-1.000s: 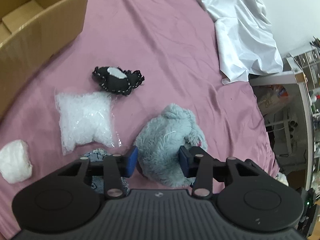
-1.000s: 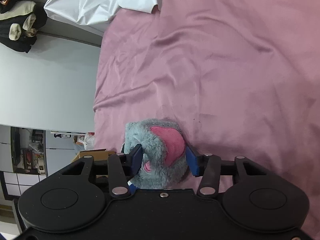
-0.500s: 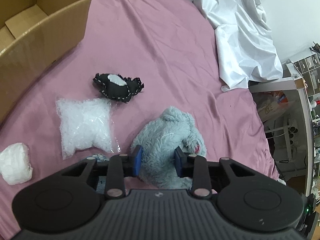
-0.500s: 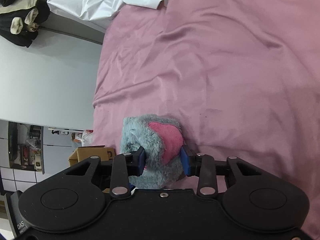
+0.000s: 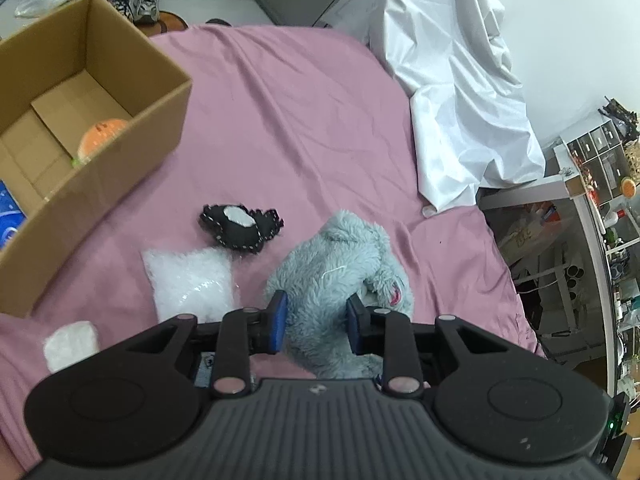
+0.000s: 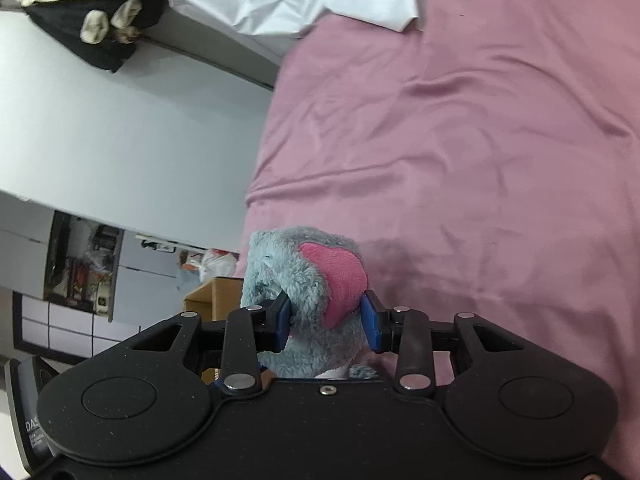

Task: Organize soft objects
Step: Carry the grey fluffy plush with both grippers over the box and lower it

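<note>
A grey-blue plush toy (image 5: 336, 272) with a pink ear hangs above the pink bed sheet (image 5: 304, 120). My left gripper (image 5: 316, 322) is shut on its body. My right gripper (image 6: 326, 326) is shut on its head end (image 6: 304, 280), beside the pink ear patch (image 6: 340, 276). A black stitched plush (image 5: 240, 228), a clear bag of white stuffing (image 5: 192, 284) and a white fluffy lump (image 5: 72, 344) lie on the sheet left of the toy. An open cardboard box (image 5: 132, 132) stands at the far left.
The box holds an orange round object (image 5: 102, 136) and a blue item (image 5: 10, 220). A white crumpled sheet (image 5: 460, 92) lies at the bed's far right corner. The bed edge drops off on the right toward shelves (image 5: 592, 216).
Both grippers have closed on the grey plush and lifted it off the sheet. The left view has risen and now shows the inside of the box.
</note>
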The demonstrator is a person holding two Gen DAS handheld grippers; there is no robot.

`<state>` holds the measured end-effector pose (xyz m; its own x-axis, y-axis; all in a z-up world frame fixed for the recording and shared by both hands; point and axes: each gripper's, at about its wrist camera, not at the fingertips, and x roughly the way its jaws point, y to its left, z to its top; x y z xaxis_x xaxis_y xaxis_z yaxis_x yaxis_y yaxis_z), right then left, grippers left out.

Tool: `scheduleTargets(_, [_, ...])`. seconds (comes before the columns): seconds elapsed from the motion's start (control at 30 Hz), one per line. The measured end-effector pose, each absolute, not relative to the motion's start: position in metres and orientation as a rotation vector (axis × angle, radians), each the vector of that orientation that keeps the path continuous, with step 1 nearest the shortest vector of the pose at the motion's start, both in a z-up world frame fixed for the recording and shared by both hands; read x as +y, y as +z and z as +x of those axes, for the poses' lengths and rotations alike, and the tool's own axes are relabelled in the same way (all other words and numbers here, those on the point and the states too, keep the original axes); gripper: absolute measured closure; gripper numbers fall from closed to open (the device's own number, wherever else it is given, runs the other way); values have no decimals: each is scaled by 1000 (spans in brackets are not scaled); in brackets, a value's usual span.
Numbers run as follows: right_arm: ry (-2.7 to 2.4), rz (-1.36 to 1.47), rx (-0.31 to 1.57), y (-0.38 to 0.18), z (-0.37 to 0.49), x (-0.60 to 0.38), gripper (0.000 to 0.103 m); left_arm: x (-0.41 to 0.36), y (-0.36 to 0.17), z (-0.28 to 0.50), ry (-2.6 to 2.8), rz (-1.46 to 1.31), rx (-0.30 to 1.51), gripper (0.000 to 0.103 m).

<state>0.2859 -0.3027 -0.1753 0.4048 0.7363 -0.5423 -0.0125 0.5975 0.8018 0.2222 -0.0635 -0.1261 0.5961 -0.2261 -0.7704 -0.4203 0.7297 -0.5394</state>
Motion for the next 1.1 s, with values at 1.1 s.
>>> scheduleTargets(1.1, [745,662,866,-116,258,-236,67,11,-72,180,119,-810,808,77])
